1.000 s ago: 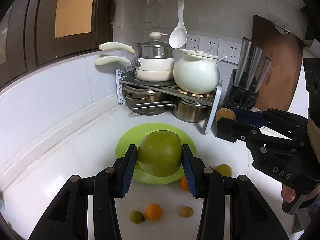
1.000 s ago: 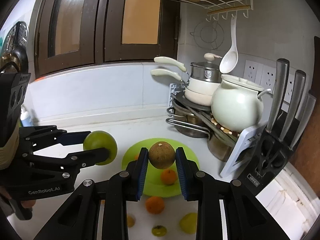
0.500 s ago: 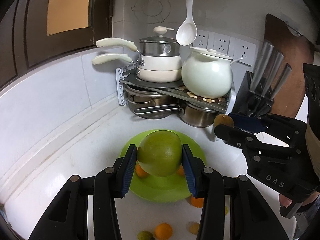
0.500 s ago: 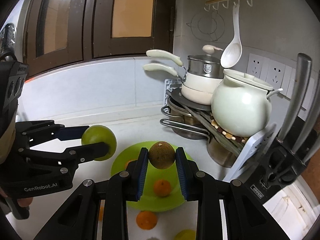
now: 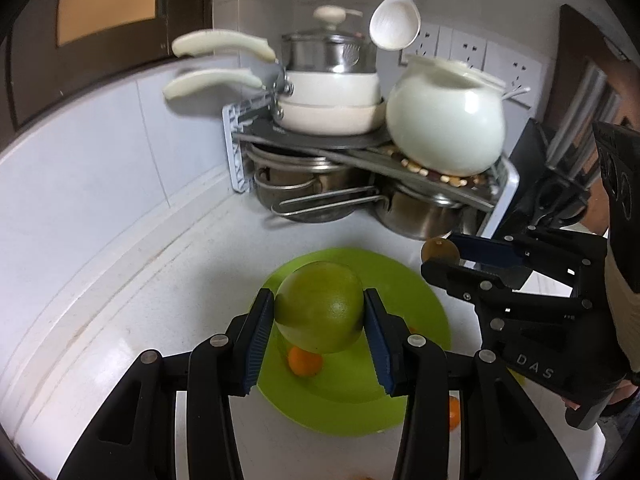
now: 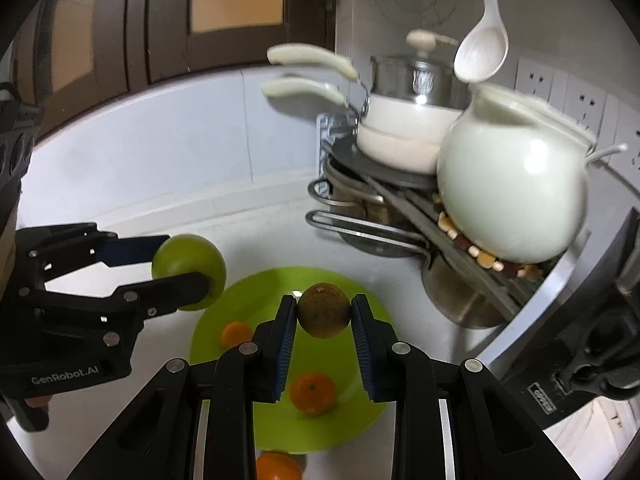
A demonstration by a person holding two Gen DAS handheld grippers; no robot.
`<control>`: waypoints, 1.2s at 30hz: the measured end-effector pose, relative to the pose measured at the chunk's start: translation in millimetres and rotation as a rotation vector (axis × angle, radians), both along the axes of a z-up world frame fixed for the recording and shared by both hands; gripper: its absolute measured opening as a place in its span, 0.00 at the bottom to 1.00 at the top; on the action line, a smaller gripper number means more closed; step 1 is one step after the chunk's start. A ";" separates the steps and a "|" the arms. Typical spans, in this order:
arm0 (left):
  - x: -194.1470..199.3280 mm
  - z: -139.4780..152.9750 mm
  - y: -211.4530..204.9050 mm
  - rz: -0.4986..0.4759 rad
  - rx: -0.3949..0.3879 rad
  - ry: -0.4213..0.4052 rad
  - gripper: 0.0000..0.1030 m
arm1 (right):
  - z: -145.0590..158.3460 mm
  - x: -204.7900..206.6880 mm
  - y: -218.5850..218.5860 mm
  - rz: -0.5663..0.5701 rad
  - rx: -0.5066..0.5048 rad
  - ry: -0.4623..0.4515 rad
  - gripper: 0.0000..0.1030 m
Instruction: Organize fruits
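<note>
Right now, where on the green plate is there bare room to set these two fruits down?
The green plate is bare along its far half toward the pot rack and on its right side. Its near left is crowded: two oranges lie there, and another orange sits off the near rim.

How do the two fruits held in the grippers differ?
The green fruit in the left gripper is larger than the brown fruit in the right gripper. The green fruit is smooth and glossy; the brown fruit is dull. Both are round, clamped above the green plate.
</note>
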State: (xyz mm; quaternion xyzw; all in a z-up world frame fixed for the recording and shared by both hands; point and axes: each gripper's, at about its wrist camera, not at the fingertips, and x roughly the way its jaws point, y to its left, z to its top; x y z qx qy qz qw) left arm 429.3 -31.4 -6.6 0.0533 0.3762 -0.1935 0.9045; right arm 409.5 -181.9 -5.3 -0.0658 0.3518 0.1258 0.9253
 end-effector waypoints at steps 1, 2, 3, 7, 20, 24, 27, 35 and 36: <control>4.4 -3.3 -0.5 0.000 0.002 0.009 0.43 | -3.8 4.1 0.8 -0.001 -0.006 0.010 0.28; 9.7 -6.7 -1.1 -0.002 0.005 0.019 0.43 | -7.6 7.7 1.9 0.000 -0.013 0.020 0.28; 13.9 -9.8 -1.6 -0.004 0.006 0.031 0.43 | -11.9 12.0 2.7 0.000 -0.020 0.032 0.28; 30.3 -23.2 -4.9 -0.021 0.012 0.076 0.43 | -24.6 26.8 3.6 0.003 -0.035 0.073 0.28; 62.6 -62.1 -22.0 -0.053 0.071 0.162 0.43 | -50.8 54.8 -2.2 -0.005 -0.074 0.164 0.28; 67.7 -69.7 -26.1 -0.061 0.086 0.176 0.43 | -59.9 59.1 -2.5 -0.008 -0.079 0.200 0.28; 69.4 -74.0 -28.1 -0.062 0.098 0.180 0.43 | -64.5 61.8 -2.0 -0.006 -0.083 0.216 0.28; 73.0 -83.4 -30.3 -0.069 0.107 0.198 0.43 | -70.4 68.3 1.2 0.002 -0.092 0.239 0.28; 73.5 -84.1 -30.4 -0.069 0.108 0.200 0.43 | -71.1 69.3 2.0 0.005 -0.093 0.241 0.28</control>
